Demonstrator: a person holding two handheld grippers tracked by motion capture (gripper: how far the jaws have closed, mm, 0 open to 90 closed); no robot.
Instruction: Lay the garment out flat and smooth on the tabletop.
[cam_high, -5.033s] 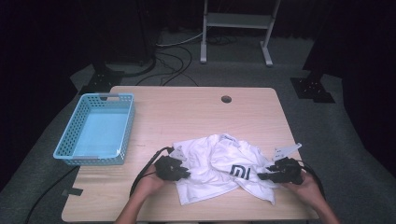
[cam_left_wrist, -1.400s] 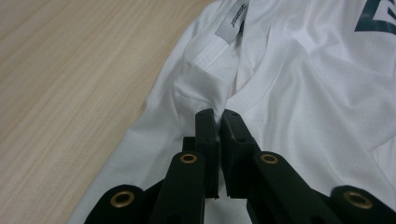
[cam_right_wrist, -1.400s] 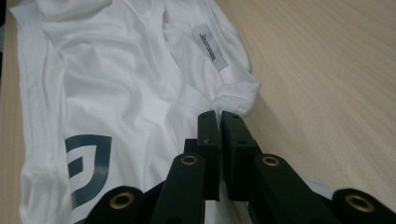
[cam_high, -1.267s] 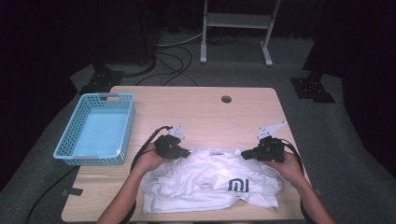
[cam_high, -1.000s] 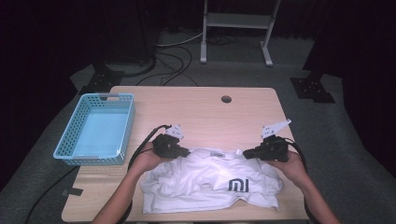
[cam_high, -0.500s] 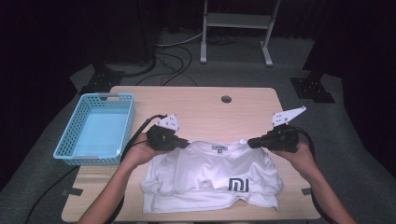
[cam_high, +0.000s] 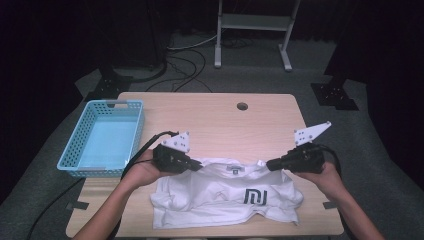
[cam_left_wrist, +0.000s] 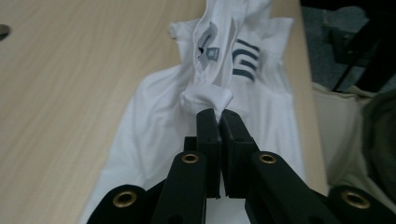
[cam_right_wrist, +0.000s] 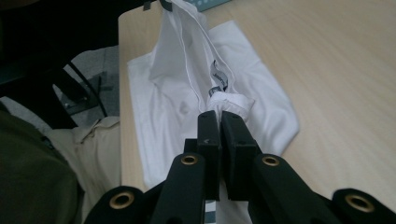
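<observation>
My left gripper (cam_high: 196, 165) and right gripper (cam_high: 270, 164) each pinch a shoulder of the shirt (cam_high: 225, 197), clamped tight, its hem on the counter (cam_high: 210, 115). Thin cloth could slip out if I tug unevenly.

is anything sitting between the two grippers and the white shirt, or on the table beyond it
Nothing visible. The left gripper and right gripper are each shut directly on the white t-shirt at its shoulders beside the collar. The wooden table beyond it is bare; the blue basket sits off at the left edge.
</observation>
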